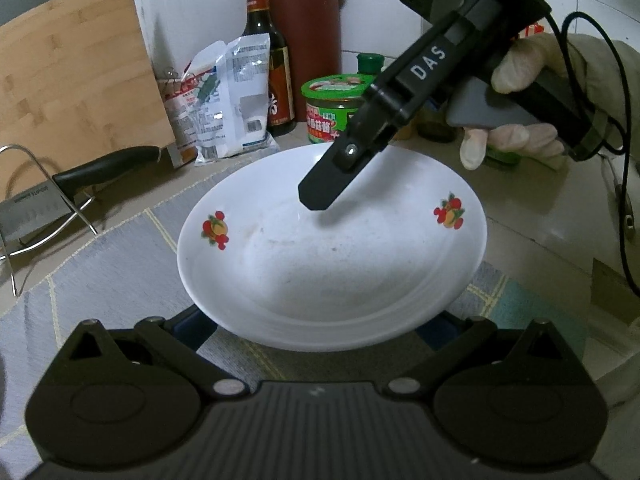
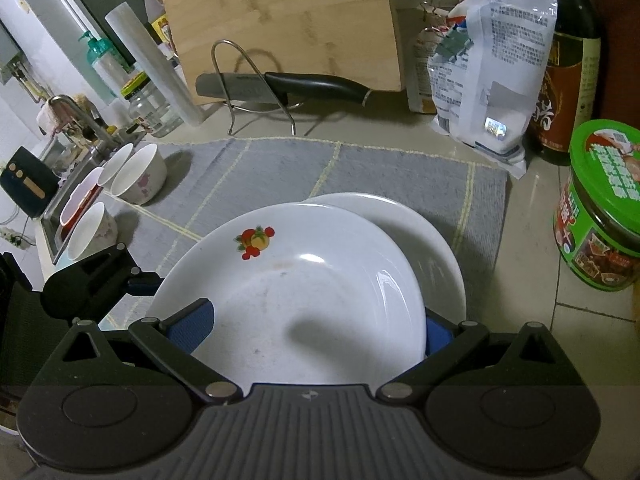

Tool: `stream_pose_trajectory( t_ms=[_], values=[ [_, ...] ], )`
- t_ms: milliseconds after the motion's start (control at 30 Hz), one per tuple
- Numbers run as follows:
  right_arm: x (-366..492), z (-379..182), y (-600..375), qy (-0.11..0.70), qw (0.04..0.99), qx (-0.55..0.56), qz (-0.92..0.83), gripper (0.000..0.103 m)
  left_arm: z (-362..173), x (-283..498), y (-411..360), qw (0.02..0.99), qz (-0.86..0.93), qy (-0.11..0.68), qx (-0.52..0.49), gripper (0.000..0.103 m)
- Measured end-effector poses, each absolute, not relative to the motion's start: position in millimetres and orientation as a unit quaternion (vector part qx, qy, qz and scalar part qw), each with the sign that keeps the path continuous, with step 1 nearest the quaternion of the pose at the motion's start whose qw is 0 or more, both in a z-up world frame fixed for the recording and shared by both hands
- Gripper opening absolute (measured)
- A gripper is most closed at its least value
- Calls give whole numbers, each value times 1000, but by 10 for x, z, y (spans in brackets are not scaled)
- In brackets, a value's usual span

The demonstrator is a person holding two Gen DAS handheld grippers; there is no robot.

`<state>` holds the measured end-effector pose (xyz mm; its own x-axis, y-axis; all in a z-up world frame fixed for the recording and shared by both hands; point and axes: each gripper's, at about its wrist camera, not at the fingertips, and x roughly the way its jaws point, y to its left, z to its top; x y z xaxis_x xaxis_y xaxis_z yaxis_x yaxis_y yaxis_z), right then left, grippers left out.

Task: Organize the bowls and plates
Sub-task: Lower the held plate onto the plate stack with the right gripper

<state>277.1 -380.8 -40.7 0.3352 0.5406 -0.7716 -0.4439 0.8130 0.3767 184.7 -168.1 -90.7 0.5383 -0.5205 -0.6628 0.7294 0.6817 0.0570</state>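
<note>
Fruit-print plate (image 2: 292, 292) sits tilted on plain plate (image 2: 420, 236), on grey mat (image 2: 280, 168). Right gripper (image 2: 316, 332) fingers spread round it; left gripper (image 1: 316, 336) can't tell. Slide it flush, w/ rims aligned, slowly.

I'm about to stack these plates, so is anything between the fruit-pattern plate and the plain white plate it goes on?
Nothing visible stands between them. The fruit-pattern plate already overlaps the plain white plate, offset leftward in the right wrist view. The area where they meet is hidden.
</note>
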Motion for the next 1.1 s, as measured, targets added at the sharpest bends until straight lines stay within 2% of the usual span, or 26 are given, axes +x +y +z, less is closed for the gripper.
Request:
stream_pose_trajectory(
  t_ms=[1100],
  values=[
    [2748, -417, -3917, 510, 819, 62, 257, 103, -985, 2029, -1774, 847, -362, 349, 173, 103]
  ],
)
